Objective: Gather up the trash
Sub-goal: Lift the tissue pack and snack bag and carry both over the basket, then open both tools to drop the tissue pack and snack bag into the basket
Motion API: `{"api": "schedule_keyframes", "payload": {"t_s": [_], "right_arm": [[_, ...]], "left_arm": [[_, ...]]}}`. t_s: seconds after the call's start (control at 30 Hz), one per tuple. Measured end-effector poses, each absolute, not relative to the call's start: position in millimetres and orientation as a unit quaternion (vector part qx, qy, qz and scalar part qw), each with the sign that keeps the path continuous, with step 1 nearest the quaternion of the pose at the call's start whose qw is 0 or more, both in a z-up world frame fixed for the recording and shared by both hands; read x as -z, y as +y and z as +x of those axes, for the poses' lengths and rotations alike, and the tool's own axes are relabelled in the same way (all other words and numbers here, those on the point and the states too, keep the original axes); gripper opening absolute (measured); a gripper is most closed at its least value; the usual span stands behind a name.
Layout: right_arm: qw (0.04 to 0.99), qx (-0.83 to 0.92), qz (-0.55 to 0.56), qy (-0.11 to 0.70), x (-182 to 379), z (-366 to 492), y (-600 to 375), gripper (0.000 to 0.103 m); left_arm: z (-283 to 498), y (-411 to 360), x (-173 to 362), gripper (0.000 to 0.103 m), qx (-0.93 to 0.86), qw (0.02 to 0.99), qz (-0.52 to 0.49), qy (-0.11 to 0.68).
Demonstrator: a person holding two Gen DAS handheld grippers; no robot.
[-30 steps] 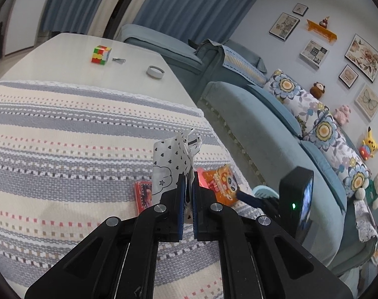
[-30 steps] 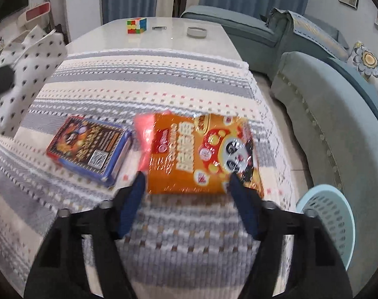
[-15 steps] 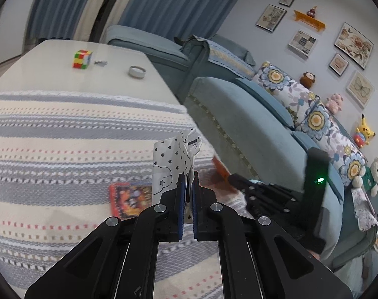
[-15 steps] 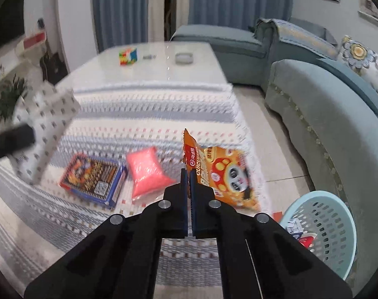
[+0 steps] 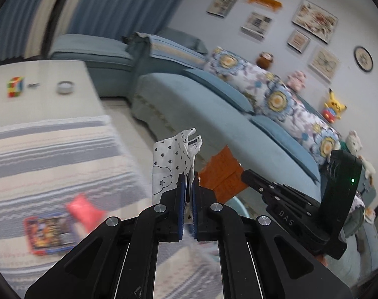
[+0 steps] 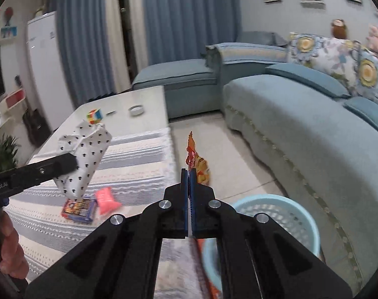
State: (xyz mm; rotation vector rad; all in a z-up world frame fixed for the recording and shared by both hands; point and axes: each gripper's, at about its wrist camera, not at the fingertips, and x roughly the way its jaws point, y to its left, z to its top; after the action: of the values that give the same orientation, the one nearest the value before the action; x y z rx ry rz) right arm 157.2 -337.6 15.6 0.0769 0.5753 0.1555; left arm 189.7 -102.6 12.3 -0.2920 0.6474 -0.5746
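Observation:
My left gripper [image 5: 188, 177] is shut on a white wrapper [image 5: 171, 164] printed with black hearts, held in the air past the table's right edge; the wrapper also shows in the right wrist view [image 6: 85, 154]. My right gripper [image 6: 189, 174] is shut on an orange snack bag [image 6: 197, 162], held edge-on above the floor next to a light blue basket [image 6: 276, 214]. The bag also shows in the left wrist view [image 5: 222, 174]. A pink packet [image 6: 106, 200] and a dark card box [image 6: 79, 207] lie on the striped tablecloth [image 6: 129, 164].
A Rubik's cube [image 6: 94, 116], a small metal clip and a white round dish [image 6: 136, 110] sit on the bare far end of the table. A blue sofa [image 6: 301, 134] with floral cushions runs along the right. The floor strip between table and sofa holds the basket.
Both grippers have swung right, off the table toward the sofa. The right gripper has carried the orange bag up and over beside the basket. The left still holds the wrapper.

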Motion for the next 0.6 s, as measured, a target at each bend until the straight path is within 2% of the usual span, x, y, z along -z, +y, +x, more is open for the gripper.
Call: {"api": "schedule_keyframes", "payload": {"t_s": [0.3, 0.6], "right_arm": [[0.939, -0.019, 0.104, 0.328, 33.6, 147.8, -419.8, 0.000], [0.908, 0.008, 0.153, 0.389, 98.5, 147.8, -451.8, 0.000]], "left_arm": [[205.6, -216.1, 33.7, 0.003, 0.350, 0.852, -0.099, 0.376], [216.0, -264.1, 91.5, 0.005, 0.367, 0.819, -0.077, 0.434]]}}
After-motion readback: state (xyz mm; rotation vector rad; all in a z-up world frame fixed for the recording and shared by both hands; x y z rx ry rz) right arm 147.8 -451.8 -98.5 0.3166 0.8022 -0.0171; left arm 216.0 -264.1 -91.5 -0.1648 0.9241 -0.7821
